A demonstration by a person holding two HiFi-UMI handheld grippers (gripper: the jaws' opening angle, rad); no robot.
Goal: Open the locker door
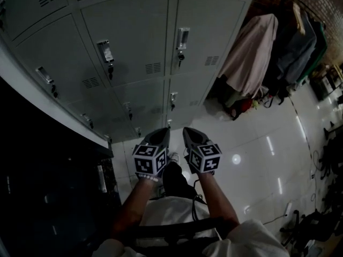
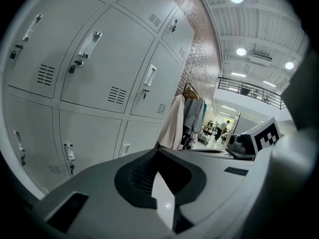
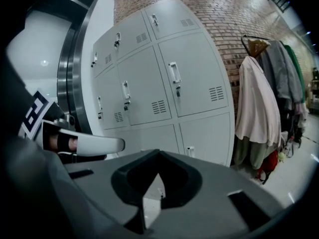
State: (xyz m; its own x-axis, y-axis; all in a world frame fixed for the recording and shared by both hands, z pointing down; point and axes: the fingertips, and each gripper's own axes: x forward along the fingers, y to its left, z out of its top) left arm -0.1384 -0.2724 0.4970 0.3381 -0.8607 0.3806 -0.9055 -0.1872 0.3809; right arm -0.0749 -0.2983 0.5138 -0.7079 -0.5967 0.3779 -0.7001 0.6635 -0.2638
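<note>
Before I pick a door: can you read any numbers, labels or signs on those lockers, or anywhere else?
No text can be read in any view.
Label slots on the locker doors: too small and dim to read.
Marker cubes: black-and-white square patterns only, no letters or numbers.

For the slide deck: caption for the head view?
Left gripper and right gripper, shut and empty, held before closed grey lockers.
</note>
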